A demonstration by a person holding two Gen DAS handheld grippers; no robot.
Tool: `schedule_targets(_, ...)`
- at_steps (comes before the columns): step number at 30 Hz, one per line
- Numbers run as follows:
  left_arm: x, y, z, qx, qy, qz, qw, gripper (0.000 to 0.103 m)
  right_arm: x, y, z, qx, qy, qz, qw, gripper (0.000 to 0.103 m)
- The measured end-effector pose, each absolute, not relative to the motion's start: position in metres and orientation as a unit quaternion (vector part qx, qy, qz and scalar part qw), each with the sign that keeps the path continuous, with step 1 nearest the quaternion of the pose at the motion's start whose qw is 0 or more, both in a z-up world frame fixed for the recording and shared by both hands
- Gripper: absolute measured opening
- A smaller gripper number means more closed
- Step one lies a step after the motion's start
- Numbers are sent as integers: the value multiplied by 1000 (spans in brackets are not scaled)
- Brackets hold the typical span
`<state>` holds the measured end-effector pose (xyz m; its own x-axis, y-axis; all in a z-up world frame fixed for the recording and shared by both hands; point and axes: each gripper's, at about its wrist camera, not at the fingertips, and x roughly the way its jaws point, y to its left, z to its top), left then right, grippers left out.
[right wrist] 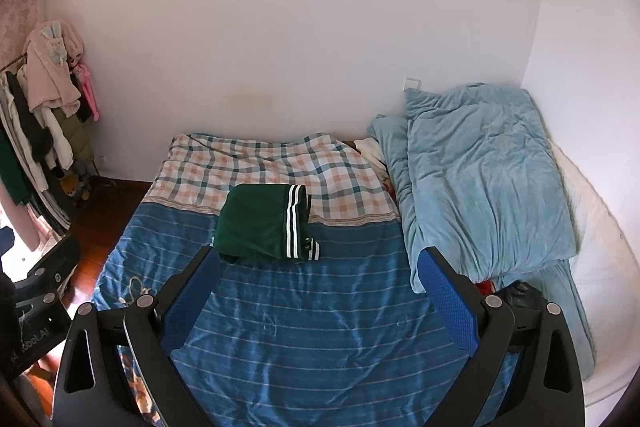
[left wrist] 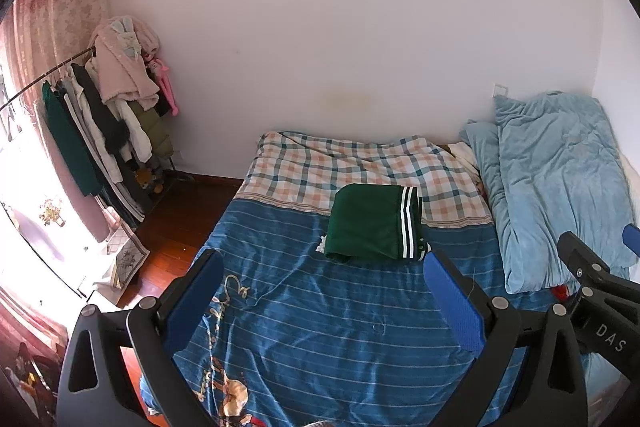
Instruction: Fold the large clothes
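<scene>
one folded green garment point(left wrist: 370, 223), ahead of hand-held gripper point(left wrist: 324, 267)

The blue striped bedspread point(right wrist: 320, 327) lies bare between the camera and the folded green garment point(right wrist: 264, 223), so that stretch is free for 2 grippers. A heaped light-blue quilt point(right wrist: 480, 179) blocks the right side, and the wall point(right wrist: 280, 27) closes the far edge. Left of the bed, open wooden floor point(left wrist: 176, 227) runs to a clothes rack point(left wrist: 100, 131), which probably crowds that corner.

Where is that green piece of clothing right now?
The folded green garment lies in the middle of the bed, across the line where the checked cover meets the blue striped one, left of the light blue blanket.
</scene>
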<state>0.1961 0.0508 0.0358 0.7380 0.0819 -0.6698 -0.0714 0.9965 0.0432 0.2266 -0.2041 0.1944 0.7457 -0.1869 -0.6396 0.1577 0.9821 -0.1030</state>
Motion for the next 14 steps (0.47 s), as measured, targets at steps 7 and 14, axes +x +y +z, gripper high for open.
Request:
schedule_targets(7, 196, 50, 36, 7, 360, 41, 932, 102, 230, -203, 199, -22, 344, -90, 934, 100)
schedule_targets(14, 198, 51, 37, 8, 358, 41, 933, 102, 230, -203, 201, -21, 342, -89, 935, 101)
